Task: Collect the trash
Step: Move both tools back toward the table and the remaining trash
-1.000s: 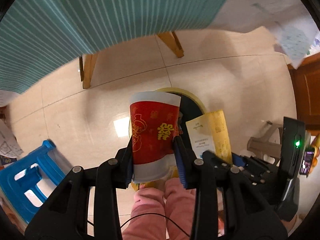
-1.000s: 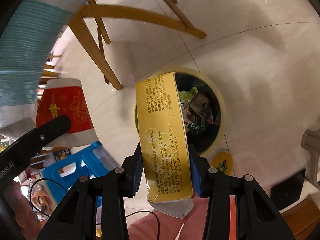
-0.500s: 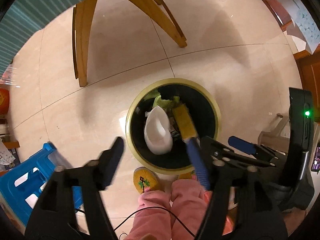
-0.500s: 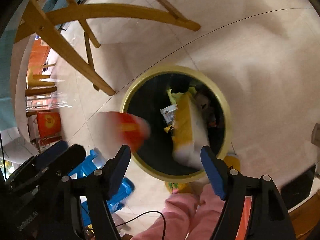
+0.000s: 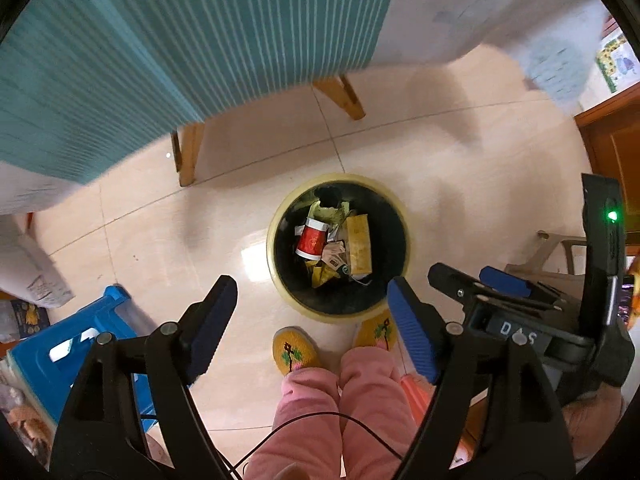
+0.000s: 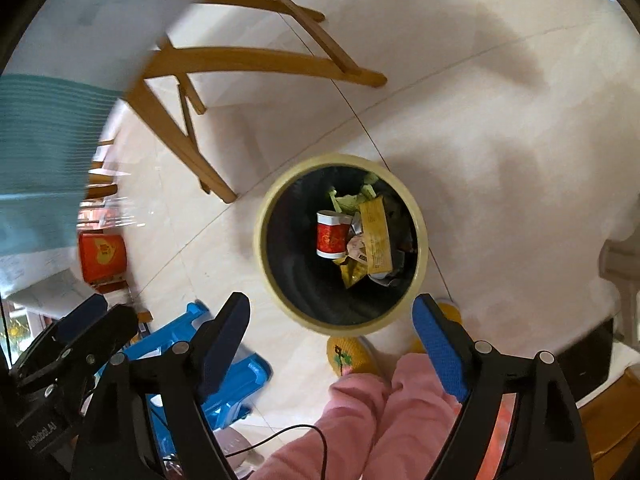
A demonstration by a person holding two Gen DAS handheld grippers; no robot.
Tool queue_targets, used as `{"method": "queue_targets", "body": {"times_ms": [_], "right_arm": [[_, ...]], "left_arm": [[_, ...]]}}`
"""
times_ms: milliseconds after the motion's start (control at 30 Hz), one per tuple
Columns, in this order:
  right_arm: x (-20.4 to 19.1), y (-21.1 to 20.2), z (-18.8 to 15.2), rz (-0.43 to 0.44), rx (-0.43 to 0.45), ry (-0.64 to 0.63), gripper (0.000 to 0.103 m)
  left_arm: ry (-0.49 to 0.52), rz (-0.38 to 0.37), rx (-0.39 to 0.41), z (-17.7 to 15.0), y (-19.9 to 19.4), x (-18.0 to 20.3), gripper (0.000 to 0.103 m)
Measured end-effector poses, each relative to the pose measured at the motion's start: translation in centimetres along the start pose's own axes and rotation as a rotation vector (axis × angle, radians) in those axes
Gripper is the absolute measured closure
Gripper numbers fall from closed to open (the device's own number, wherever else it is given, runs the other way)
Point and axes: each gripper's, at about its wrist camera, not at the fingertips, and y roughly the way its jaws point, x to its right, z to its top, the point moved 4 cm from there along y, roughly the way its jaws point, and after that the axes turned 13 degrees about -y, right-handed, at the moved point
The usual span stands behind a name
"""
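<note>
Both the left gripper (image 5: pixel 310 312) and right gripper (image 6: pixel 332 332) have just been opening and now gape empty, since the red cup (image 5: pixel 312 239) and yellow box (image 5: pixel 359 245) they held a second ago lie in the bin (image 5: pixel 403 224) (this load looks delivered).

On the black body of the right gripper (image 5: pixel 516 330), seen from the left wrist camera, white letters read roughly "D S", with the middle character unclear. The left gripper (image 6: pixel 40 432), at the lower left edge of the right wrist view, bears small white lettering that seems to end in "Robot.AI", though it stands upside down and partly cut off. The red paper cup (image 6: pixel 331 236) and the yellow box (image 6: pixel 376 236) in the bin (image 6: pixel 264 216) carry gold and dark print too small to read.
</note>
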Motion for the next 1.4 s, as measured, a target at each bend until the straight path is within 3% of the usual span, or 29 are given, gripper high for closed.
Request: {"method": "queue_targets", "body": {"times_ms": [167, 433, 633, 833, 1133, 1400], "right_arm": [[-2.8, -7.3, 0.4, -0.006, 0.046, -0.049, 0.018], [-8.3, -20.3, 1.6, -0.031, 0.189, -0.167, 0.018], [-12.2, -29.6, 3.1, -0.040, 0.324, -0.267, 0.018], [-14.9, -36.2, 4.6, -0.022, 0.424, -0.334, 0.018], [-17.2, -41.9, 8.2, 0.002, 0.528, -0.432, 0.018], [-18.4, -43.3, 13.1, 0.005, 0.550, -0.497, 0.018]], "left_arm": [[-0.008, -0.024, 0.076, 0.6, -8.1, -0.6, 0.028], [-0.038, -0.084, 0.207, 2.4, -20.2, -1.4, 0.026], [-0.085, -0.129, 0.287, 4.3, -27.4, -2.1, 0.021], [-0.126, -0.150, 0.350, 6.4, -32.8, -2.3, 0.019], [-0.157, -0.111, 0.458, 9.0, -39.1, -1.3, 0.018], [-0.199, -0.054, 0.509, 11.9, -41.9, -1.5, 0.018]]}}
